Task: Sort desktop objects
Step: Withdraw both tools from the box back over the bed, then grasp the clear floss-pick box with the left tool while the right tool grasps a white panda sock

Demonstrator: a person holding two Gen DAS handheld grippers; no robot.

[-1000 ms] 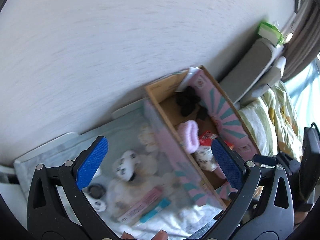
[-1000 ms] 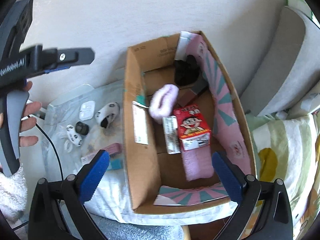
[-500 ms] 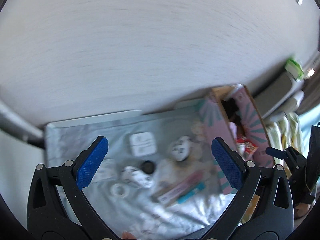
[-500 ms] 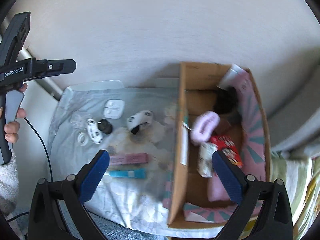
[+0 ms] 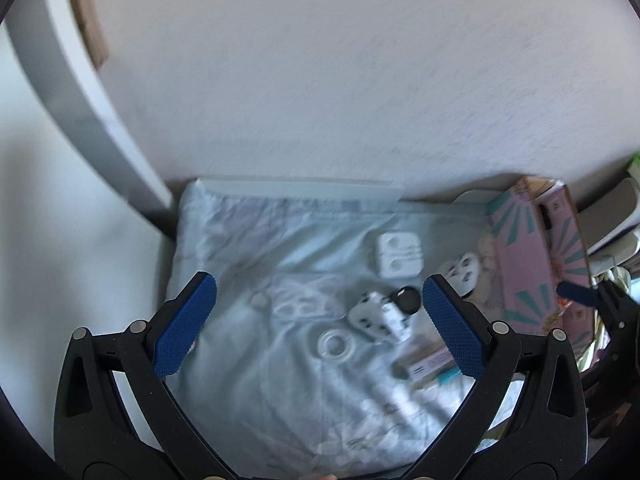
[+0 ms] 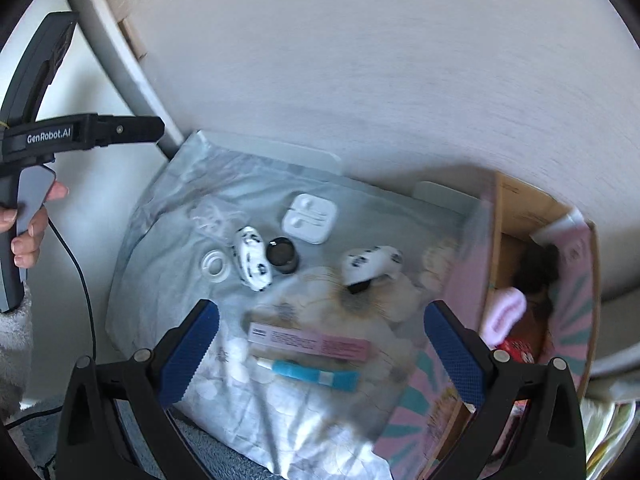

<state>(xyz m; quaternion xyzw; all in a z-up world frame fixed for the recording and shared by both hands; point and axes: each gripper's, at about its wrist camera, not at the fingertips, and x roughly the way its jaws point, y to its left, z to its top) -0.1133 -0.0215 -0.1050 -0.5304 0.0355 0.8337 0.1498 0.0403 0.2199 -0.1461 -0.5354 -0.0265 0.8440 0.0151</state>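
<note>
Small items lie on a pale blue cloth (image 6: 168,216): a white earphone case (image 6: 309,218), two black-spotted white pieces (image 6: 253,258) (image 6: 370,265), a black round cap (image 6: 282,254), a white ring (image 6: 216,265), a pink box (image 6: 308,341) and a blue tube (image 6: 316,374). My right gripper (image 6: 320,354) is open above the pink box and tube. My left gripper (image 5: 320,328) is open above the ring (image 5: 336,345) and spotted piece (image 5: 378,316); the earphone case (image 5: 399,254) lies beyond. A cardboard box (image 6: 532,216) with a pink patterned lining stands at the right, holding a pink fluffy item (image 6: 505,312).
A white wall (image 5: 320,80) runs behind the cloth. A grey curved frame (image 5: 80,104) stands at the left. The left gripper's handle and hand (image 6: 28,200) show at the left of the right wrist view. Bedding (image 6: 612,432) lies right of the box.
Both views have swung left from the cardboard box to the cloth with the small items. Both grippers stay open and empty.
</note>
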